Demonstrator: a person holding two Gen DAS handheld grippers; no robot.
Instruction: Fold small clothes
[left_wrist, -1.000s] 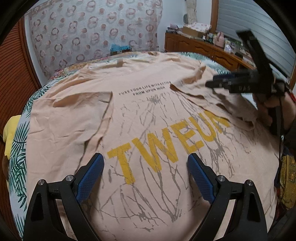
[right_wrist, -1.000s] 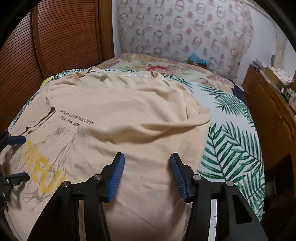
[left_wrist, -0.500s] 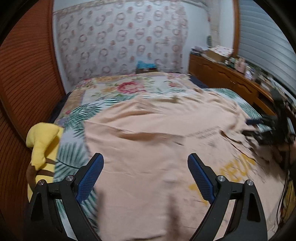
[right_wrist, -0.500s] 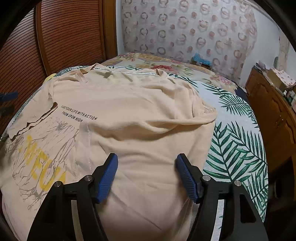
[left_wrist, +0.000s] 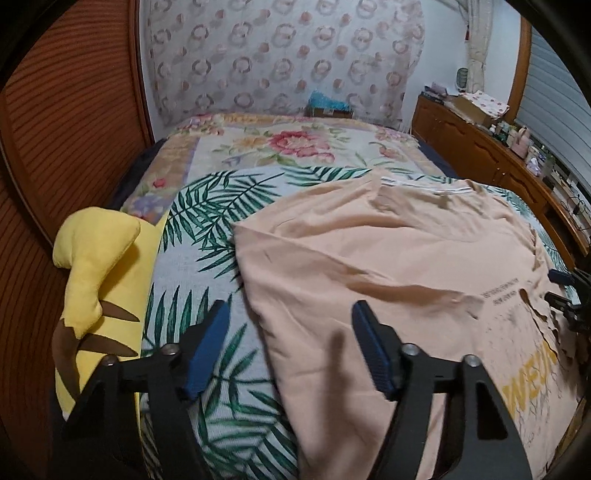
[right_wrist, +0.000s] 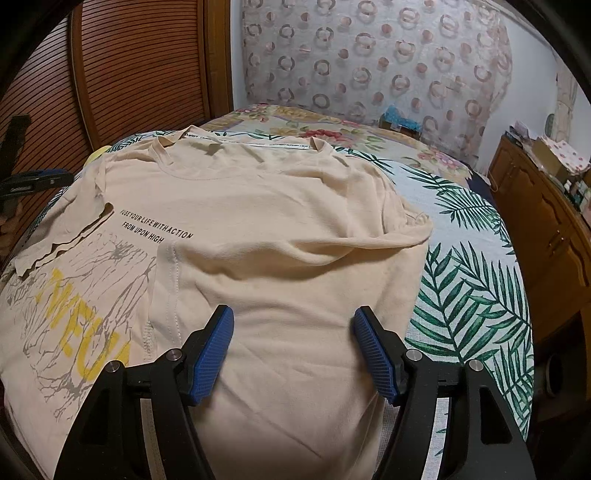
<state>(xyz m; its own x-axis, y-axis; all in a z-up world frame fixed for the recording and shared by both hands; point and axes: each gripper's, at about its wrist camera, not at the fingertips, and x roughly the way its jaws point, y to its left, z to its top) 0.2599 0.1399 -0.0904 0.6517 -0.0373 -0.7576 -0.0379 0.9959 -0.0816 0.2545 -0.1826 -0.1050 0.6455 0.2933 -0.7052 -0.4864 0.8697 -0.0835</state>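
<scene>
A peach T-shirt (right_wrist: 280, 206) with yellow letters and a black line of print lies flat on the bed, collar at the far end. Its right side is folded inward, with the seam showing. My right gripper (right_wrist: 293, 347) hovers open over that folded part, nothing between its pads. My left gripper (left_wrist: 290, 332) hangs over the shirt (left_wrist: 388, 266) at its left edge. Its jaws are closing, with the edge below the gap and the pads not pressing on it. Each gripper shows in the other's view: the right gripper (left_wrist: 565, 295) at the frame's right edge, the left gripper (right_wrist: 33, 181) at the left.
The palm-leaf bedspread (left_wrist: 207, 229) extends past the shirt on both sides. A yellow plush toy (left_wrist: 96, 266) lies at the bed's left edge by a slatted wooden door (right_wrist: 129, 66). A cluttered wooden dresser (left_wrist: 480, 147) runs along the right. A blue box (left_wrist: 327, 103) sits at the headboard.
My left gripper has swept left from over the yellow letters to the shirt's left edge, and its jaws have narrowed. The right gripper's jaws have widened and it has kept its place.
</scene>
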